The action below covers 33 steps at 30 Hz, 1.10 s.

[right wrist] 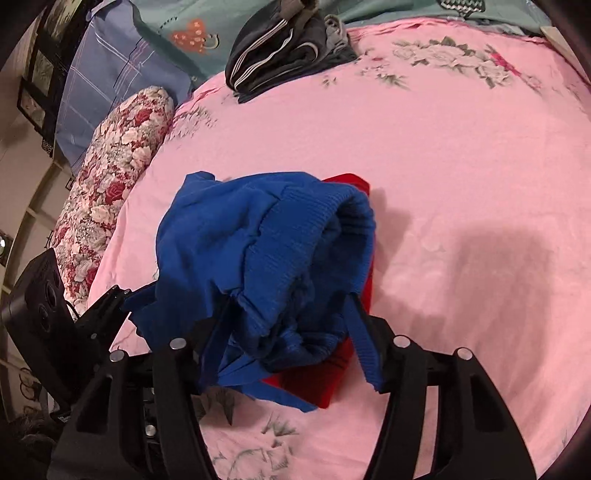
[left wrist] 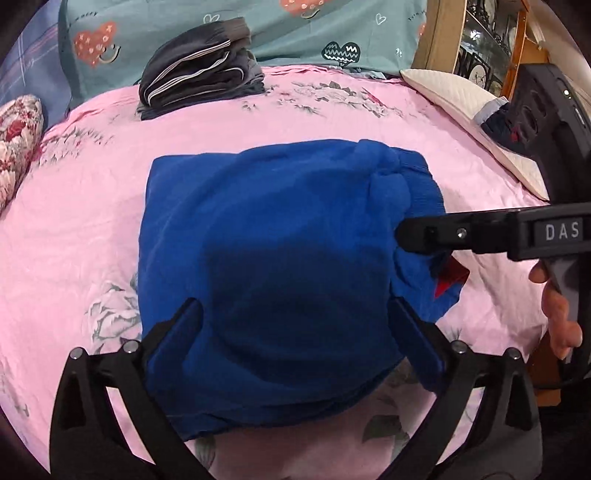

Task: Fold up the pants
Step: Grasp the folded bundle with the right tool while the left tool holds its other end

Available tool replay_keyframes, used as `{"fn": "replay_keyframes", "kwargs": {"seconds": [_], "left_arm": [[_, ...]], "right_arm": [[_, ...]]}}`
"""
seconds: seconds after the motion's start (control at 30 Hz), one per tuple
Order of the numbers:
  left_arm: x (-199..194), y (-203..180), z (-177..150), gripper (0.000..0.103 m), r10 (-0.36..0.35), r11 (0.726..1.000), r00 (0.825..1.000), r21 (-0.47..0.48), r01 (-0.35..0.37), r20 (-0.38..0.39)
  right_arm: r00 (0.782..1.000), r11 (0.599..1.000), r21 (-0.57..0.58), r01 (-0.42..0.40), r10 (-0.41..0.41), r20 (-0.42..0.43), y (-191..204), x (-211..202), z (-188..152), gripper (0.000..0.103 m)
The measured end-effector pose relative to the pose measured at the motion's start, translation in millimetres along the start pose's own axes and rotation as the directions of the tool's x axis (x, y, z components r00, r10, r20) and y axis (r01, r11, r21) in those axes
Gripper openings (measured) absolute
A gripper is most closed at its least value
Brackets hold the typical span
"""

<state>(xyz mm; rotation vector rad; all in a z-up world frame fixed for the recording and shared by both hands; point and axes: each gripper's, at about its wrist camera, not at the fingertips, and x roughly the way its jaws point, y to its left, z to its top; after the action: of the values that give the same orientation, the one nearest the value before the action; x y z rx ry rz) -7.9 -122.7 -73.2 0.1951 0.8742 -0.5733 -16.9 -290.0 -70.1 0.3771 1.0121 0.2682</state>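
Pink floral bedsheet fills both views, spread flat over the bed

Teal heart-print pillow and blue plaid pillow along the far edge; red-and-white rose-print bolster on the left side of the bed, white quilted pillow on the right side

Folded royal-blue fleece pants in the middle of the sheet, compact squarish bundle, ribbed waistband rolled at the right end, red lining or panel showing under that end

Stack of folded dark grey garments with white piping well apart from the blue bundle, near the teal pillow

Left gripper over the near edge of the bundle, jaws wide apart, one finger either side of the fabric, not clamped

Right gripper at the waistband end, jaws partly apart, blue cloth and a loose ribbed strip bunched between the fingers; pads pressing or not – cannot tell

Hand on the right gripper's handle at the right edge of the left wrist view
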Motion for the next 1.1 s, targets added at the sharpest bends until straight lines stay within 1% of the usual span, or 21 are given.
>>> {"fn": "replay_keyframes", "kwargs": {"seconds": [0.07, 0.13, 0.17, 0.23, 0.27, 0.3, 0.33, 0.4, 0.43, 0.5, 0.6, 0.67, 0.7, 0.73, 0.83, 0.93, 0.97, 1.0, 1.03, 1.07, 1.1], "left_arm": [[-5, 4, 2, 0.101, -0.025, 1.000, 1.000, -0.012, 0.025, 0.009], [-21, 11, 4, 0.101, -0.083, 0.996, 0.996, -0.032, 0.084, 0.032], [-31, 15, 5, 0.101, -0.096, 0.994, 0.994, -0.038, 0.098, 0.054], [-60, 27, 6, 0.101, -0.089, 0.995, 0.988, -0.039, 0.095, 0.129], [-73, 40, 5, 0.101, -0.088, 0.994, 0.983, -0.051, 0.098, 0.161], [-79, 49, 3, 0.101, -0.087, 0.993, 0.981, -0.067, 0.100, 0.173], [-82, 62, 1, 0.101, -0.085, 0.991, 0.980, -0.088, 0.102, 0.180], [-72, 92, -4, 0.101, -0.097, 0.979, 0.986, -0.165, 0.119, 0.133], [-62, 105, -6, 0.101, -0.132, 0.965, 0.986, -0.214, 0.152, 0.106], [-45, 120, -9, 0.101, -0.166, 0.940, 0.983, -0.289, 0.180, 0.073], [-21, 124, -8, 0.101, -0.188, 0.924, 0.981, -0.329, 0.193, 0.047], [-8, 124, -7, 0.101, -0.240, 0.900, 0.970, -0.365, 0.237, 0.038], [-1, 123, -6, 0.101, -0.274, 0.884, 0.961, -0.386, 0.264, 0.030], [6, 121, -5, 0.101, -0.291, 0.876, 0.956, -0.396, 0.276, 0.023], [16, 116, -2, 0.101, -0.310, 0.866, 0.951, -0.408, 0.289, 0.017], [21, 115, -1, 0.101, -0.340, 0.853, 0.940, -0.415, 0.318, 0.022], [21, 114, 0, 0.100, -0.345, 0.852, 0.938, -0.413, 0.322, 0.021], [21, 113, 0, 0.089, -0.354, 0.849, 0.935, -0.414, 0.330, 0.019], [23, 112, -1, 0.082, -0.362, 0.845, 0.932, -0.419, 0.332, 0.010], [22, 112, -1, 0.080, -0.358, 0.844, 0.934, -0.423, 0.330, 0.014], [21, 113, -1, 0.072, -0.361, 0.840, 0.932, -0.429, 0.333, 0.017]], "right_arm": [[0.999, 0.999, -0.014, 0.029, -0.029, 0.030, 4, -8, -2, 0.063], [0.997, 0.999, -0.027, 0.042, -0.040, 0.071, 9, -21, -4, 0.065], [0.994, 0.999, -0.036, 0.039, -0.035, 0.107, 12, -33, -4, 0.068], [0.986, 0.999, -0.024, 0.026, -0.022, 0.165, 10, -51, -6, 0.084], [0.981, 1.000, -0.009, 0.022, -0.020, 0.194, 6, -57, -5, 0.098], [0.975, 1.000, 0.004, 0.016, -0.016, 0.222, 2, -62, -5, 0.101], [0.972, 1.000, 0.011, 0.004, -0.007, 0.236, -2, -63, -5, 0.101], [0.980, 0.999, 0.026, -0.024, 0.018, 0.198, -9, -54, -2, 0.101], [0.984, 0.999, 0.029, -0.040, 0.034, 0.177, -10, -47, -2, 0.101], [0.990, 0.998, 0.041, -0.038, 0.032, 0.138, -12, -31, -1, 0.101], [0.994, 0.994, 0.091, -0.060, 0.051, 0.096, -16, -11, 0, 0.101], [0.995, 0.990, 0.117, -0.075, 0.067, 0.073, -19, -3, 0, 0.101], [0.995, 0.989, 0.127, -0.080, 0.073, 0.062, -19, 0, 0, 0.101], [0.995, 0.986, 0.137, -0.092, 0.085, 0.050, -20, 3, 0, 0.101], [0.989, 0.975, 0.167, -0.145, 0.145, 0.015, -19, 14, 1, 0.102], [0.986, 0.969, 0.183, -0.165, 0.163, 0.026, -18, 17, 3, 0.102], [0.984, 0.967, 0.185, -0.178, 0.177, 0.020, -16, 19, 4, 0.098], [0.982, 0.966, 0.175, -0.189, 0.190, 0.008, -12, 21, 3, 0.085], [0.987, 0.976, 0.147, -0.158, 0.160, 0.000, -7, 22, 3, 0.080], [0.989, 0.981, 0.125, -0.148, 0.150, -0.002, -4, 22, 2, 0.065], [0.988, 0.982, 0.110, -0.156, 0.157, 0.000, -3, 22, 1, 0.057]]}}
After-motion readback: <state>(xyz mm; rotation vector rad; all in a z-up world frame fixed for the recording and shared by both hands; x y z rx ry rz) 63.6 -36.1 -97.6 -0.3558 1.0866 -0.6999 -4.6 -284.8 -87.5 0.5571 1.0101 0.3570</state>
